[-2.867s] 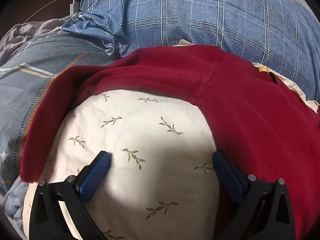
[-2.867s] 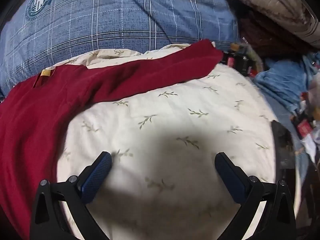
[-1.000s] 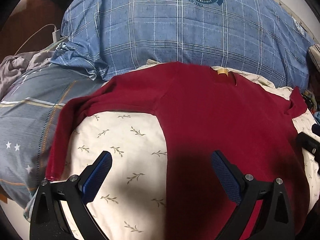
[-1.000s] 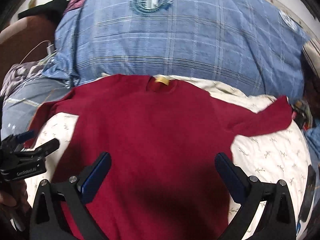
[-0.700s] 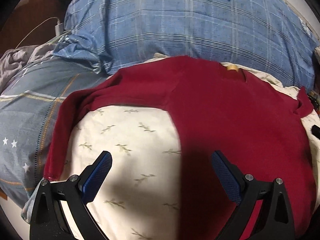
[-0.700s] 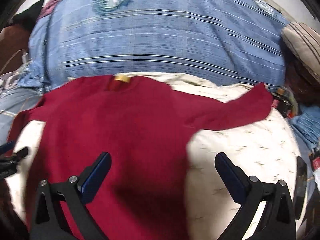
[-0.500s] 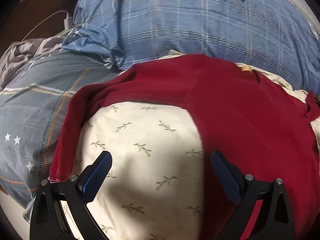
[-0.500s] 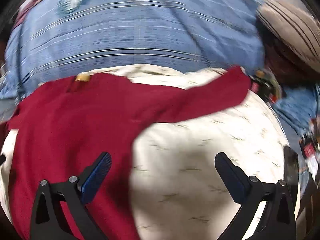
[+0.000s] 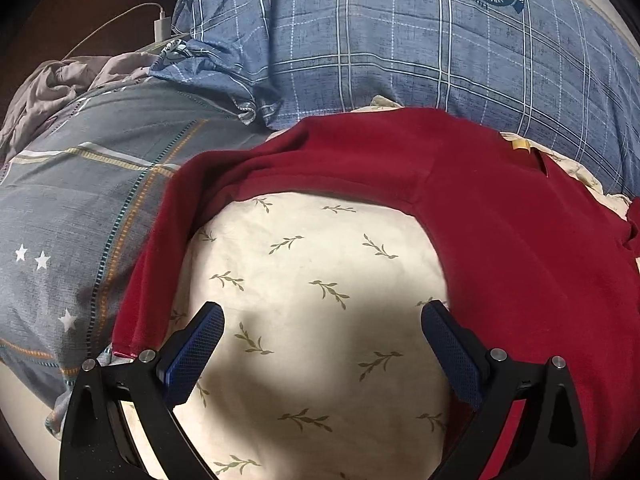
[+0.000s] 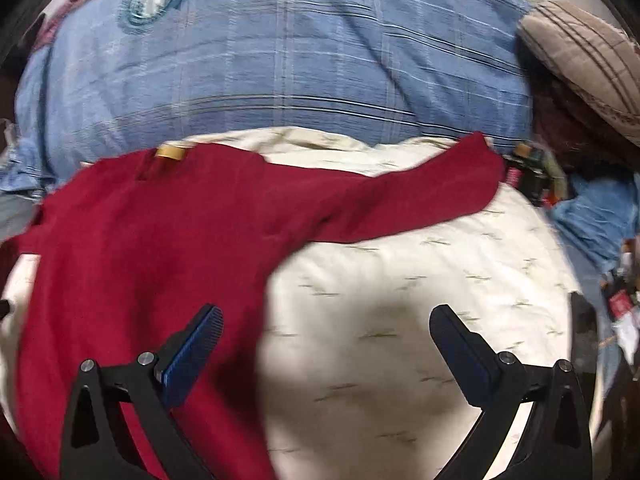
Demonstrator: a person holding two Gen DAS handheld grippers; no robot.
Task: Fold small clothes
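Observation:
A dark red long-sleeved top [image 9: 520, 240] lies spread flat on a cream sheet with a leaf print [image 9: 312, 280]. Its left sleeve [image 9: 160, 248] curves down to a cuff beside my left gripper's left finger. My left gripper [image 9: 322, 328] is open above bare sheet between that sleeve and the body. In the right wrist view the red top [image 10: 152, 248] fills the left, and its right sleeve [image 10: 420, 200] stretches toward the upper right. My right gripper [image 10: 326, 330] is open over the body's right edge and bare sheet, holding nothing.
A blue plaid pillow [image 9: 400, 40] lies behind the top. A grey-blue starred quilt [image 9: 72, 200] sits at the left, with a white charger [image 9: 162, 28] beyond it. At the right are a brown striped cushion [image 10: 584, 64], blue fabric [image 10: 600, 216] and small clutter [image 10: 532, 176].
Both views have swung apart from the top's middle: the left one toward the left sleeve, the right one toward the right sleeve. Both grippers stay open and the top has not moved.

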